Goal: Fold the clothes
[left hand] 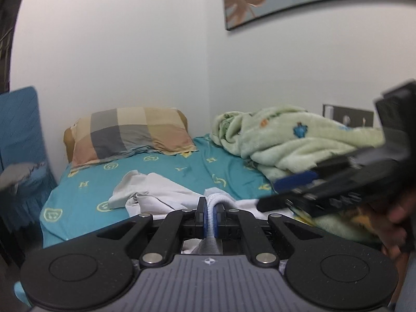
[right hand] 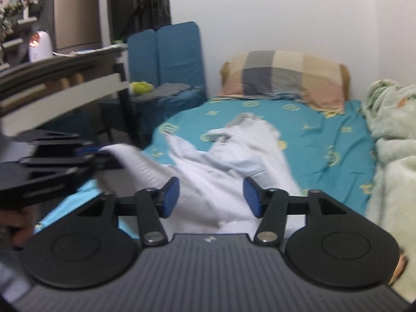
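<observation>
A white garment (right hand: 234, 156) lies crumpled on the teal bed sheet (right hand: 312, 130). In the left wrist view my left gripper (left hand: 211, 212) is shut on a ribbed white hem (left hand: 209, 241) of this garment, which stands up between the blue pads. The rest of the white garment (left hand: 156, 189) trails away over the sheet. My right gripper (right hand: 212, 197) is open, its blue pads (right hand: 172, 196) wide apart above the cloth and not pressing on it. From the right wrist view, the left gripper (right hand: 104, 156) holds the hem at the left, lifted. The right gripper (left hand: 275, 195) shows blurred at the right.
A checked pillow (left hand: 132, 132) lies at the head of the bed against the white wall. A pale green fleece blanket (left hand: 299, 140) is heaped along the bed's right side. A blue covered chair (right hand: 169, 59) and a desk (right hand: 65, 78) stand left of the bed.
</observation>
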Tool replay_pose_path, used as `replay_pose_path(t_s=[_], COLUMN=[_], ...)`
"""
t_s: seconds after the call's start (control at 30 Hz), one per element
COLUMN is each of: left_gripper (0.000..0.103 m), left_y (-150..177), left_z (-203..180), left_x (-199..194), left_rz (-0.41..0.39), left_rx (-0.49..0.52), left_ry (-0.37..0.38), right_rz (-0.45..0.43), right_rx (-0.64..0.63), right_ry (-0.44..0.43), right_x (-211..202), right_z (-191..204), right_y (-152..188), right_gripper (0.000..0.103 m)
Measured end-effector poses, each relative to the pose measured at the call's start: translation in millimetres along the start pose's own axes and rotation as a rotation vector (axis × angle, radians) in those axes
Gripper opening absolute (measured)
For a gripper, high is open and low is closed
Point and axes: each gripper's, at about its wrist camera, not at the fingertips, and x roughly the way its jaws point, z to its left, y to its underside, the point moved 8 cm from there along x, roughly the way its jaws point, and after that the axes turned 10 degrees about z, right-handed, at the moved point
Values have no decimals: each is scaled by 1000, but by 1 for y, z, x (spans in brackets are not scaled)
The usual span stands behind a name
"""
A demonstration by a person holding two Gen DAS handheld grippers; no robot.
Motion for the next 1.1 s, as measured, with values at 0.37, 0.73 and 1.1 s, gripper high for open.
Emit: replay_pose_path(t_s=[0.37,0.73,1.1], left_gripper=[5,5,8], left_y=[-11,-11,14], left_z=[37,31,29], left_x=[-7,-10,9], left_rz=[-69,-79,57], left_rx=[-172,-176,-165], left_ry=[10,20,-37], right_rz=[220,183,-78], right_rx=[-25,144,137], right_ry=[271,607,571], right_x=[51,-10,-35], right_z=[1,-45,-39], right_y=[37,56,18], right_gripper=[61,61,7])
